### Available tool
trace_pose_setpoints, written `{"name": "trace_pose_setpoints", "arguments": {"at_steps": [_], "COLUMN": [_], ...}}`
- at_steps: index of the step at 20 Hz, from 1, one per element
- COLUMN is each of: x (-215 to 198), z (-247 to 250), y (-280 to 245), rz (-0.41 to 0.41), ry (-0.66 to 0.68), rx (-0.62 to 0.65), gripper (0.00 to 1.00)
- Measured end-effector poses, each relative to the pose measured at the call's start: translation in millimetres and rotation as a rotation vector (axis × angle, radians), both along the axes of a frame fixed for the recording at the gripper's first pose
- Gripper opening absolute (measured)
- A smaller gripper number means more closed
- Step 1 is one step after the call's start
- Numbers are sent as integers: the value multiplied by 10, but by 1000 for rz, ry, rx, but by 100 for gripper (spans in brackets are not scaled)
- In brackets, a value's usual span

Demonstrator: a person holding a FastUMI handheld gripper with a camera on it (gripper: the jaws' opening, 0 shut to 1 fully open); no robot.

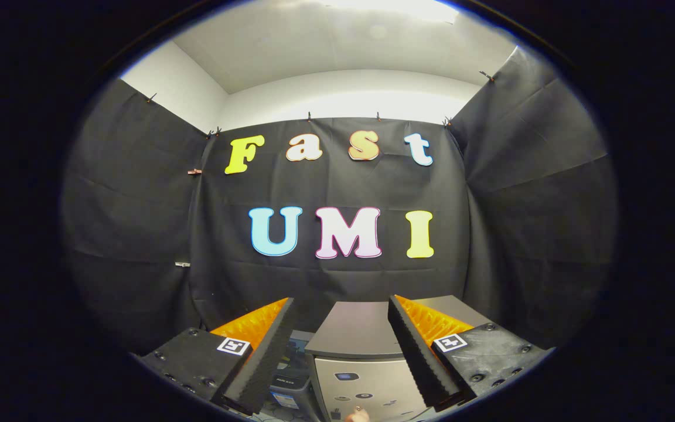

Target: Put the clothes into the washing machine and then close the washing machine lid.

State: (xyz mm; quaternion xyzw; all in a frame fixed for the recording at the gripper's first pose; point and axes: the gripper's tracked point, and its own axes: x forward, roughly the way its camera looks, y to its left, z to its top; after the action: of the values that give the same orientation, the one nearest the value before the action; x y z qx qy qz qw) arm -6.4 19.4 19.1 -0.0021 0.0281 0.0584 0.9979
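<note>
My gripper is open, its two fingers spread wide with nothing between them. Below and just ahead of the fingers stands a grey box-shaped washing machine. Its flat dark top shows between the fingers and looks closed. A small dark window and a few marks sit on its light front panel. No clothes can be made out from here.
Black cloth walls close the booth behind and on both sides of the machine. A dark container with a label stands beside the machine, under the left finger. A fingertip of a person shows at the machine's lower front.
</note>
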Motion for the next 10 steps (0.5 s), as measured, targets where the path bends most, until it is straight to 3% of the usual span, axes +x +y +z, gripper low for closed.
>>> {"name": "trace_pose_setpoints", "arguments": {"at_steps": [10], "x": [-155], "z": [134], "y": [-172], "rz": [-15], "ry": [-53], "rx": [-12], "gripper": [98]}}
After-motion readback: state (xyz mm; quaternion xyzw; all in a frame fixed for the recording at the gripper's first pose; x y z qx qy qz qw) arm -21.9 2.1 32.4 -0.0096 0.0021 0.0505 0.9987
